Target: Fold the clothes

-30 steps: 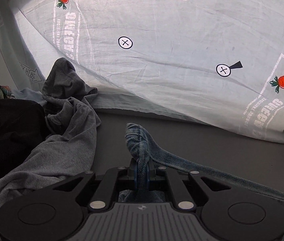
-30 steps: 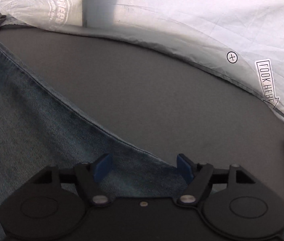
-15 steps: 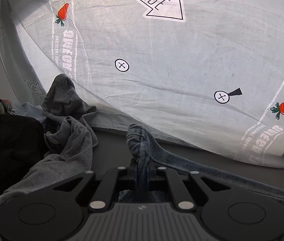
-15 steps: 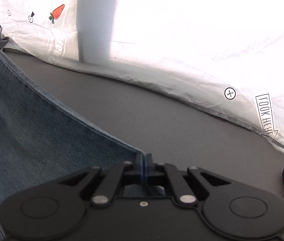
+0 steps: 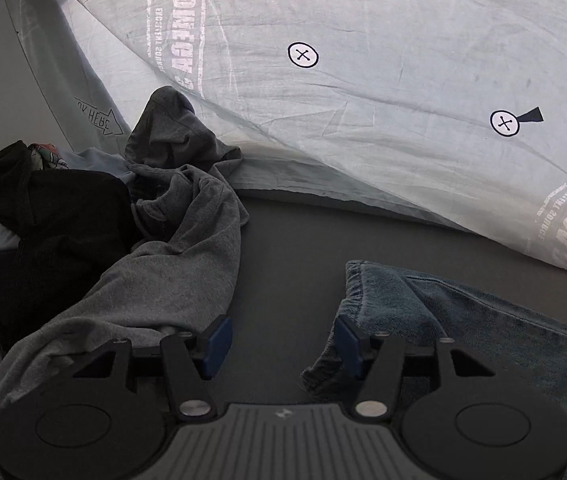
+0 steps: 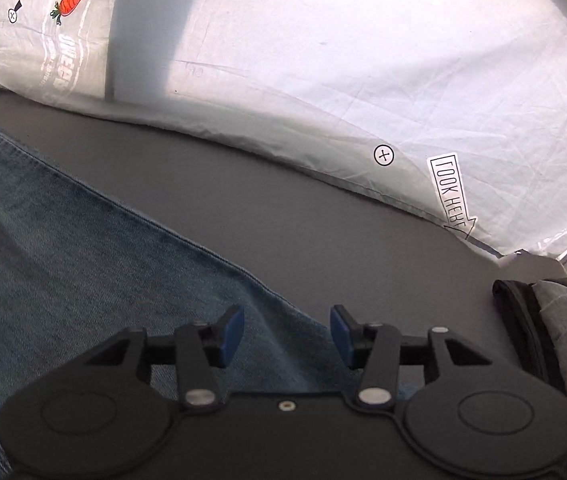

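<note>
Left wrist view showed the left gripper [image 5: 279, 344] opening, nothing between its jaws, jeans [image 5: 463, 332] lying on the bench [image 5: 295, 248]; right gripper [image 6: 286, 334] likewise opening above denim. Advised: withdraw clear without snagging.

You are looking at blue jeans [image 5: 483, 320] lying on a dark grey table [image 5: 295, 240]. Beside them a soft grey top [image 5: 171, 248] is sitting next to a black piece of clothing [image 5: 43, 216]. Behind them a pale sheet [image 5: 363, 100] is showing an orange carrot with green leaves [image 6: 71, 2], white letters and little black circles with a cross inside. Your grippers are black, and their pads [image 6: 229, 336] are showing blue.
</note>
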A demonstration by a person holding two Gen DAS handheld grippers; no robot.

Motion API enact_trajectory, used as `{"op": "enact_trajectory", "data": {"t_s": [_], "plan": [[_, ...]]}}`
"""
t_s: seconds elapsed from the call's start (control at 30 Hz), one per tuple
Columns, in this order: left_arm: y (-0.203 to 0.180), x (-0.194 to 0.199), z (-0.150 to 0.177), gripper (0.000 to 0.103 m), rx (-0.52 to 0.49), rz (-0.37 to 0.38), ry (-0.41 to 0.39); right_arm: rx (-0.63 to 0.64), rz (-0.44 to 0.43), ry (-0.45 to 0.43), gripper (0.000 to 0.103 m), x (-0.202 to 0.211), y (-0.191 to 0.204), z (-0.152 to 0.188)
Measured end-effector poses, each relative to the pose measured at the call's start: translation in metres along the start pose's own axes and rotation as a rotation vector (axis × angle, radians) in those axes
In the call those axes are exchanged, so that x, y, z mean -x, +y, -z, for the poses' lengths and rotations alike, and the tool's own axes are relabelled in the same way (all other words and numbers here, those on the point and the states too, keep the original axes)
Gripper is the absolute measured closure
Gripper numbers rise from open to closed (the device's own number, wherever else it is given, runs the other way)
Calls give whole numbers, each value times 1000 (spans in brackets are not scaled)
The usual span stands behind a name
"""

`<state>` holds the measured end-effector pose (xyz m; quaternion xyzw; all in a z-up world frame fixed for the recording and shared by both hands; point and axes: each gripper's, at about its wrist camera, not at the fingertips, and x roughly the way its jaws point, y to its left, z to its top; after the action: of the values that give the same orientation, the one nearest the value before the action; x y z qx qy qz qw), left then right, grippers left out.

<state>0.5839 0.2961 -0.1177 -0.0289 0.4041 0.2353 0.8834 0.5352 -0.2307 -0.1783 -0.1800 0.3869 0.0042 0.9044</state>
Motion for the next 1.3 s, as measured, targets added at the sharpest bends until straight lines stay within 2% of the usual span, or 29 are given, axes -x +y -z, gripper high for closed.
{"op": "enact_trajectory", "data": {"t_s": [0.13,0.2,0.33,0.4,0.43,0.47,0.5,0.53,0.67,0.73,0.8,0.83,0.9,0.97,1.0,1.03,1.1,1.13,1.17,1.2,1.23,1.3], "plan": [[21,-8,30,45,128,115,86,-12,-21,64,54,10,9,30],[18,-20,38,43,134,185,135,-15,-36,96,54,11,15,43],[0,-32,43,38,152,255,180,70,-10,109,54,17,26,56],[-11,-32,44,35,157,219,153,92,1,106,54,19,28,57],[-17,-31,45,40,152,184,134,91,3,107,54,20,29,57],[-26,-31,47,49,114,143,98,89,5,106,54,19,29,57],[-35,-30,50,67,74,100,61,94,9,103,54,17,31,57],[-40,-30,50,90,44,95,50,111,16,100,54,19,33,56],[-31,-15,42,92,104,32,50,185,42,70,54,30,41,53],[-8,2,44,92,178,25,40,203,47,49,53,39,40,54],[15,11,54,91,247,21,64,197,46,46,51,46,38,56],[27,15,59,91,281,20,76,179,40,52,51,47,36,58],[36,6,69,83,300,-35,156,142,27,65,50,49,31,62],[42,-7,79,80,268,-134,218,96,14,73,50,53,27,66],[50,-7,83,74,305,-130,229,78,10,72,49,57,24,68],[58,-6,87,71,346,-123,238,63,7,66,48,63,20,69],[66,12,90,66,436,-62,215,36,14,46,35,78,9,74],[69,25,92,55,480,-29,194,11,26,35,32,87,4,78],[63,40,95,48,476,-16,170,-23,34,27,28,94,-5,83],[56,55,98,34,469,-4,147,-66,41,28,27,102,-14,88],[43,71,101,27,428,16,129,-109,51,33,25,108,-22,95],[-2,108,112,23,257,102,112,-199,86,42,18,121,-41,113]]}}
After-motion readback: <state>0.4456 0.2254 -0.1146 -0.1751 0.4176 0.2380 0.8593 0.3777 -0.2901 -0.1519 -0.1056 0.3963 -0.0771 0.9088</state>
